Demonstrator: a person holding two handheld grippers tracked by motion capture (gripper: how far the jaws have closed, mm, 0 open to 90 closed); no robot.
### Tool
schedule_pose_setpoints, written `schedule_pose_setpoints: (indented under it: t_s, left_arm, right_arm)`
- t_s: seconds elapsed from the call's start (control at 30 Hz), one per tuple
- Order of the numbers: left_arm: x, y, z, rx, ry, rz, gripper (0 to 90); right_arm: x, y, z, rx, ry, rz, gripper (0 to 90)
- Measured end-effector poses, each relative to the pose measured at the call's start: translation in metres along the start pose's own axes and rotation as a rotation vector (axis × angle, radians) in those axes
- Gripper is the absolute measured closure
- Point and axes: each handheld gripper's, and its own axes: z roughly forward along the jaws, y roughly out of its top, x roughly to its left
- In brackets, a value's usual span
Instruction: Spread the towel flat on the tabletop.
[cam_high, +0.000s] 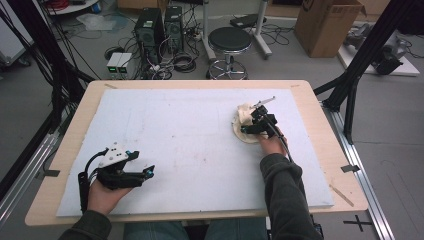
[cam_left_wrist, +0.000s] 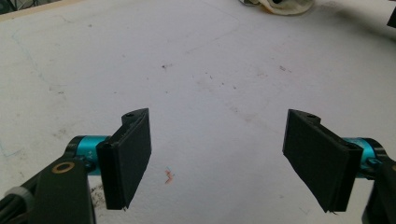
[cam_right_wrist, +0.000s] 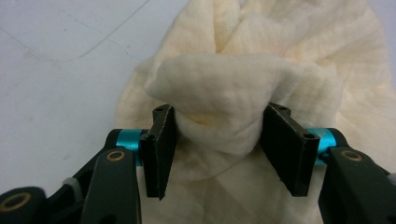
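Note:
A crumpled cream cloth (cam_high: 243, 112) lies on the white mat (cam_high: 190, 135) at the right, towards the far side. My right gripper (cam_high: 249, 125) is down on it. In the right gripper view a raised fold of the cloth (cam_right_wrist: 219, 93) sits between the two black pads (cam_right_wrist: 159, 149), touching both and narrowing where they pinch it, so the right gripper (cam_right_wrist: 217, 147) is shut on that fold. My left gripper (cam_high: 142, 163) rests near the front left of the mat, held in a hand. Its jaws stand wide apart in the left gripper view, with bare mat under the left gripper (cam_left_wrist: 217, 161).
The mat covers most of a wooden table (cam_high: 320, 115), with a wood rim left around it. On the floor beyond the far edge stand a black stool (cam_high: 229, 42), computer towers (cam_high: 150, 27) with cables, and a cardboard box (cam_high: 325, 25). Black frame posts flank the table.

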Motion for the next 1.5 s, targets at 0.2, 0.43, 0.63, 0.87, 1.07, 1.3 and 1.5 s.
schedule_pose_setpoints:
  t_s: [0.2, 0.43, 0.63, 0.87, 1.07, 1.3, 1.5]
  left_arm:
    - [0.0, 0.0, 0.001, 0.006, -0.003, 0.003, 24.2]
    - [-0.001, 0.0, 0.001, 0.006, -0.003, 0.008, 24.2]
    - [-0.001, 0.0, 0.0, 0.003, 0.0, 0.004, 24.2]
    - [0.0, -0.001, 0.0, -0.001, 0.003, 0.001, 24.2]
    - [-0.001, 0.0, -0.001, -0.003, 0.004, 0.006, 24.2]
    - [-0.002, -0.001, -0.001, -0.003, 0.006, 0.007, 24.2]
    - [-0.002, -0.001, -0.001, -0.003, 0.008, 0.013, 24.2]
  right_arm:
    - [0.001, 0.0, 0.002, 0.009, -0.002, 0.009, 58.3]
    - [0.002, 0.001, 0.001, 0.021, -0.043, -0.004, 75.4]
    - [-0.001, 0.0, -0.002, 0.016, -0.02, 0.027, 81.5]
    - [-0.002, 0.001, -0.017, -0.013, 0.023, 0.033, 82.1]
    - [0.003, 0.003, -0.03, -0.043, 0.056, 0.025, 82.1]
    - [0.008, 0.005, -0.038, -0.083, 0.094, 0.014, 82.1]
    - [0.018, 0.008, -0.048, -0.128, 0.14, 0.005, 82.1]
